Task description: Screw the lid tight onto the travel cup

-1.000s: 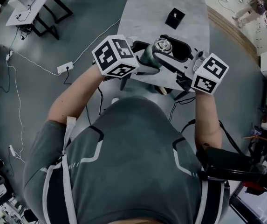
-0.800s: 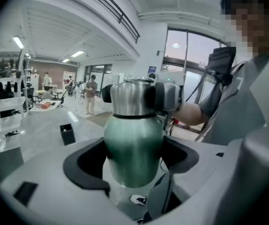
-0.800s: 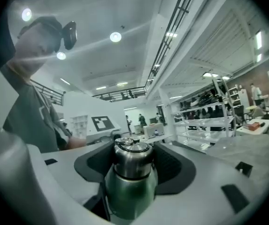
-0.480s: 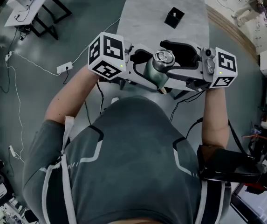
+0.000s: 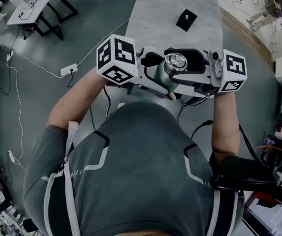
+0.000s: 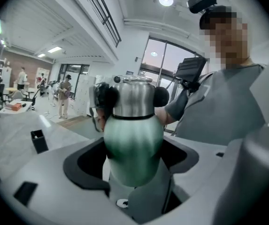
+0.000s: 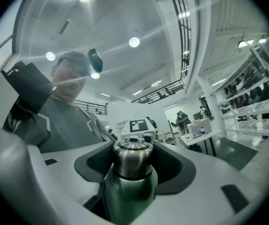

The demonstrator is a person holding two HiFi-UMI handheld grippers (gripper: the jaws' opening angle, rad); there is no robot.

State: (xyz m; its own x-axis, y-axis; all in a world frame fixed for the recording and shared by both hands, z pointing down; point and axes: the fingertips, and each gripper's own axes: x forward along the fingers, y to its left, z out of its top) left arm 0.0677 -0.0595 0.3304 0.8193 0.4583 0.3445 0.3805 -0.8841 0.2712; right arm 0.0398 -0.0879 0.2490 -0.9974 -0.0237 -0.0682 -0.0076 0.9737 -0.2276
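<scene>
The travel cup, with a green body and a steel lid, is held in the air in front of the person's chest. My left gripper is shut on the green body. My right gripper comes in from the other side, its dark pads on both sides of the steel lid. Its jaws are closing and the pads press on the lid. In the head view the lid faces up between the two marker cubes.
Beyond the cup lies a grey table with a small black box on it. A white power strip and cables lie on the floor at the left. Desks and people stand further off.
The right gripper has swung up from the lower right to stand level with the lid, opposite the left gripper. Cup and both grippers have shifted slightly away from the body.
</scene>
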